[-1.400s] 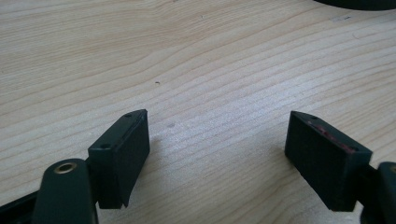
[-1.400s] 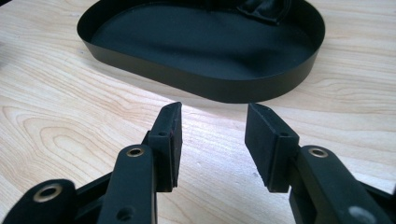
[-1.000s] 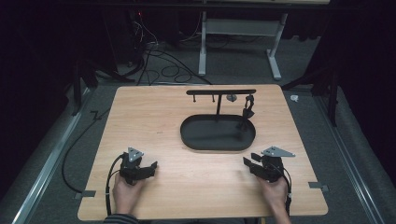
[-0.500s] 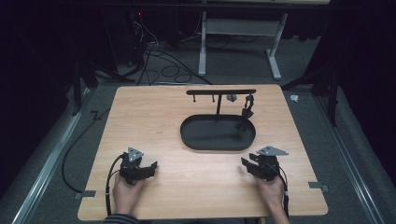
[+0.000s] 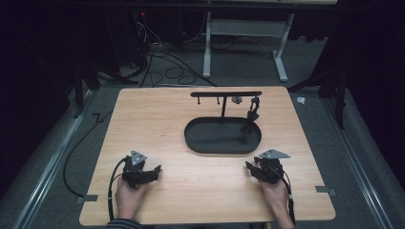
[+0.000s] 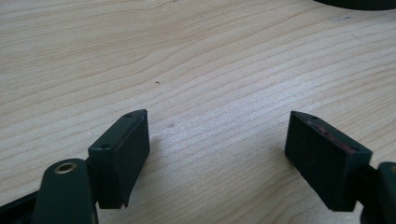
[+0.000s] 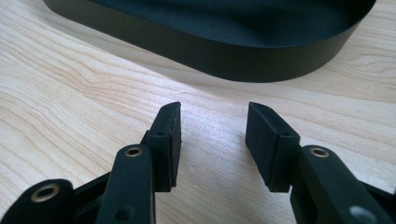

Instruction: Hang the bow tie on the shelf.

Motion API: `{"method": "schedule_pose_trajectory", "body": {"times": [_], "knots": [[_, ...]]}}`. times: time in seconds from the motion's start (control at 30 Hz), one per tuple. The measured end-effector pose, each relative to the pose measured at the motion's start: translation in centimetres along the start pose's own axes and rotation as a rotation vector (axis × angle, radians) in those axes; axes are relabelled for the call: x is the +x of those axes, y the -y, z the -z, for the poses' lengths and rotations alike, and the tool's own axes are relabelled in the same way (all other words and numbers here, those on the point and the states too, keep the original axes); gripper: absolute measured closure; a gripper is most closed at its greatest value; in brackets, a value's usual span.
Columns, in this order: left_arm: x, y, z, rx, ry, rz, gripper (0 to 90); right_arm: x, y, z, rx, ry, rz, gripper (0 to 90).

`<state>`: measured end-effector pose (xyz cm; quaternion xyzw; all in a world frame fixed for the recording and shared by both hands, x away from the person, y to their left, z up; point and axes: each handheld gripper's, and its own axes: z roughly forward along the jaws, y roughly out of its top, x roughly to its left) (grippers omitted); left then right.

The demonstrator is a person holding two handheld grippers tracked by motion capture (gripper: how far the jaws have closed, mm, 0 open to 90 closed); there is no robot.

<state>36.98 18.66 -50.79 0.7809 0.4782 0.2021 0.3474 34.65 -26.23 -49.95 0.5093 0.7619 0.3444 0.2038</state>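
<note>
**Both grippers idle, stand and tray untouched**

Black oval tray (image 5: 222,138) at centre-right of the wooden table (image 5: 143,124), carrying an upright post and a crossbar (image 5: 226,94) with small pegs. Hanging from the crossbar's right end, a small dark item (image 5: 251,114) reaching down to the tray; beside it on the bar, a small round grey piece (image 5: 236,99). Too small to identify either one.

Nearest the tray, the right gripper (image 5: 258,169), close to the near rim, jaws parted a moderate way and holding nothing; in the right gripper view (image 7: 214,140) the tray's black wall (image 7: 205,56) just ahead, bare wood between the pads. Farther off, the left gripper (image 5: 149,172) at the near left of the table, well apart from the tray, jaws spread wide and empty, with bare tabletop between them in the left gripper view (image 6: 217,149).

Judged risks from here:
- Light-looking stand, tall post: a jaw clipping the crossbar or rim on the way in likely to shove or tip the whole thing.
- Hanging item free to swing: a fast or off-centre close likely to knock it off its peg or pinch nothing but air.
- Right jaws low against the table: a straight push forward apt to meet the tray wall and slide the tray away.
- Trailing cables near the table edge: possible snag on a long reach.
</note>
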Motion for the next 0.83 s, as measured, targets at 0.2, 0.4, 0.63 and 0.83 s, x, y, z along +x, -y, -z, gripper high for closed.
{"method": "schedule_pose_trajectory", "body": {"times": [0.2,0.4,0.63,0.83], "knots": [[0.00,0.00,0.00,0.000,-0.001,0.000,22.4,0.07,-0.02,-0.21,0.000,0.010,0.015,55.4],[-0.02,0.02,0.01,-0.001,-0.001,0.002,22.5,0.58,0.03,-0.40,-0.001,0.023,0.055,47.6],[-0.01,0.03,0.01,-0.004,-0.002,0.003,22.6,0.64,0.03,-0.41,0.005,0.014,0.062,43.8],[-0.02,0.03,0.01,-0.004,-0.001,0.003,22.6,0.65,0.02,-0.42,0.006,0.008,0.064,42.3]]}}
